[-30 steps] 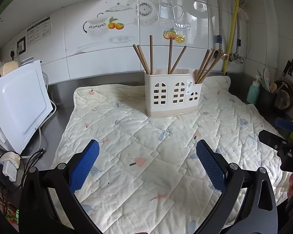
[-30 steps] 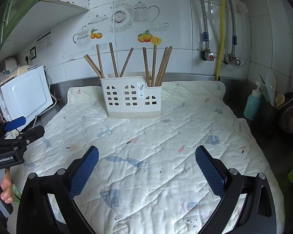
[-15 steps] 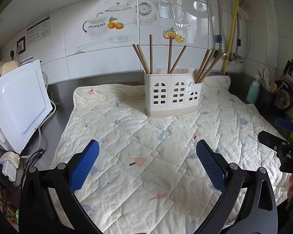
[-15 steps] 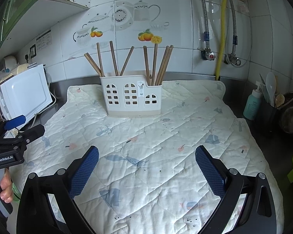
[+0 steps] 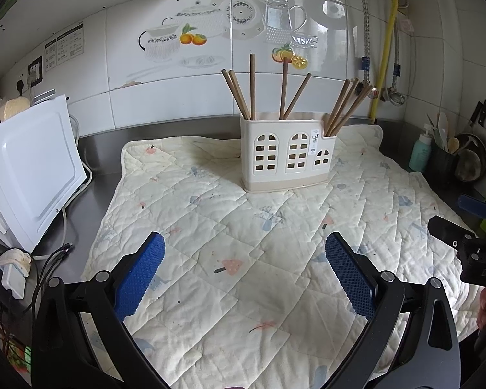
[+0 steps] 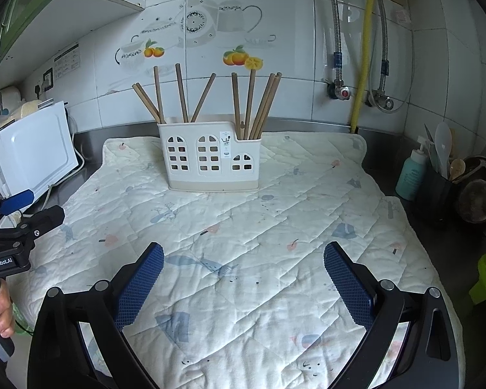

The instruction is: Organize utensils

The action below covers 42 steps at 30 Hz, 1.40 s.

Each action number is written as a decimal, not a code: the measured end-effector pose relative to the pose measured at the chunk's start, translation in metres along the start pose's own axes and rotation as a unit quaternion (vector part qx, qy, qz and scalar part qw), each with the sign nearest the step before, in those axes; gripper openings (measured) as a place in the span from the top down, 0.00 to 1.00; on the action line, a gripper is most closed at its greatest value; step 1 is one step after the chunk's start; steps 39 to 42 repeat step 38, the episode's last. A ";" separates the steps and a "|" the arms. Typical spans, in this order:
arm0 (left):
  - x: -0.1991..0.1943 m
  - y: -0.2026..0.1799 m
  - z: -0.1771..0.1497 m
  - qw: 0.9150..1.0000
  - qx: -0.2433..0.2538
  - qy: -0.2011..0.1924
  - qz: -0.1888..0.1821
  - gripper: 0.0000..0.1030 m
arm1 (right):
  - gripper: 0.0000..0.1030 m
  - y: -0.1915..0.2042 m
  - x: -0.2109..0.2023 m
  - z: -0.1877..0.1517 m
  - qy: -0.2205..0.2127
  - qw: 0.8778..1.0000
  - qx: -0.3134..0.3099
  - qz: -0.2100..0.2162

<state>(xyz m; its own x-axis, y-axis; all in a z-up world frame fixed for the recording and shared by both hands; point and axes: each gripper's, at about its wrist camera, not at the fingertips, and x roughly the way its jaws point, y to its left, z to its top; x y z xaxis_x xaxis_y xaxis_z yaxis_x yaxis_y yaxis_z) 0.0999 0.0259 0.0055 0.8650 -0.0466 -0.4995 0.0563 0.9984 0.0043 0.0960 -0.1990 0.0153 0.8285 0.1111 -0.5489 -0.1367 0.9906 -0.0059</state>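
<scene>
A cream utensil holder point(image 5: 288, 152) with arched cut-outs stands upright at the back of a quilted mat point(image 5: 243, 259); it also shows in the right wrist view point(image 6: 210, 159). Several brown chopsticks point(image 5: 249, 90) lean in its taller left part and several more point(image 5: 343, 107) in its lower right part. My left gripper point(image 5: 244, 243) is open and empty, held above the mat's near side. My right gripper point(image 6: 243, 253) is open and empty, also above the mat's near side. Each gripper shows at the edge of the other's view.
A white appliance point(image 5: 29, 175) with cables stands left of the mat. At the right are a teal bottle point(image 6: 411, 175), a dark pot of kitchen tools point(image 6: 437, 188) and a pan. Pipes and a yellow hose point(image 6: 366, 48) run down the tiled wall.
</scene>
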 end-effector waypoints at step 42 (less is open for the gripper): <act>-0.001 0.001 0.001 1.000 -0.008 0.001 -0.001 0.05 | 0.07 0.001 0.001 -0.002 0.002 1.000 -0.004 -0.005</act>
